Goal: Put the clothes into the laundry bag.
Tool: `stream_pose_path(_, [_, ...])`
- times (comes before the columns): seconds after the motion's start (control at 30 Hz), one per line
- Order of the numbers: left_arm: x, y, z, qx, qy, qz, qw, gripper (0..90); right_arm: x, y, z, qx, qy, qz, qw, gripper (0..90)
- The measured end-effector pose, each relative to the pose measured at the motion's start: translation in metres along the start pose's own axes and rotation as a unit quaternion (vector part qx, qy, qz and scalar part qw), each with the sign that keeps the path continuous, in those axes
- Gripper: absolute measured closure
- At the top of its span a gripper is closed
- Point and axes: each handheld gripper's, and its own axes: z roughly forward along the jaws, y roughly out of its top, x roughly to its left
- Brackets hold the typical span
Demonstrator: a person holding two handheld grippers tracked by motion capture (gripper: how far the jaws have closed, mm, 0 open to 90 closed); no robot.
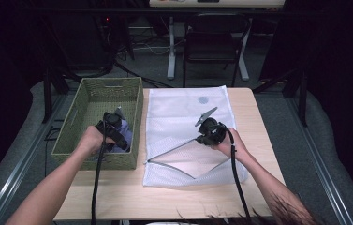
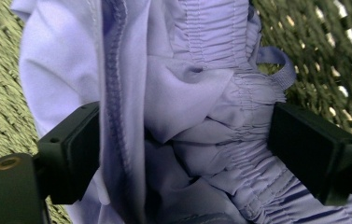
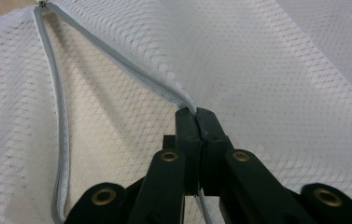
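Looking down from the high view, you have your left gripper lowered into the green woven rectangular basket at the table's left, right over the lilac cloth garment lying against the basket's right wall; your left hand reaches in over the near rim with the forearm angled up from the bottom left. Your right gripper sits on the white mesh zippered laundry bag spread flat on the light wooden table, just beside the basket, and your right hand grips it from the near right. From the left gripper view, the jaws stand wide apart with the gathered, elastic-waisted lilac fabric bunched between them and touching both pads; whether they are pressing it, you cannot tell. From the right gripper view, the jaws are closed tight together on the bag's grey zipper edge, lifting the upper layer so the mouth gapes open to the left.
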Motion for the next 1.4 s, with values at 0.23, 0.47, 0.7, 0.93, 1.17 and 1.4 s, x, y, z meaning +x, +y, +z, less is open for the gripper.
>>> stream_pose_path(0.23, [-0.002, 0.006, 0.005, 0.019, 0.006, 0.012, 0.9997, 18.9, 0.0, 0.0, 0.0, -0.002, -0.001, 0.0, 1.0, 89.4])
stream_pose_path(0.47, [0.0, 0.009, 0.011, 0.036, 0.007, 0.015, 0.9992, 32.3, 0.0, 0.0, 0.0, -0.002, 0.0, 0.001, 1.0, 89.4])
stream_pose_path(0.7, [0.0, 0.012, 0.016, 0.047, 0.007, 0.021, 0.9986, 46.6, 0.0, 0.0, -0.001, -0.002, -0.002, -0.001, 1.0, 89.4])
stream_pose_path(0.93, [0.001, 0.013, 0.017, 0.048, 0.0, 0.027, 0.9985, 61.7, 0.0, 0.001, -0.002, 0.002, 0.0, -0.004, 1.0, 89.4])
stream_pose_path(1.17, [0.002, 0.011, 0.012, 0.033, 0.007, 0.033, 0.9989, 74.1, -0.001, 0.001, -0.003, -0.003, -0.002, -0.002, 1.0, 89.4])
stream_pose_path(1.4, [0.007, 0.006, -0.004, 0.006, 0.021, 0.028, 0.9994, 77.0, -0.001, 0.001, -0.004, -0.005, -0.002, -0.002, 1.0, 89.4])
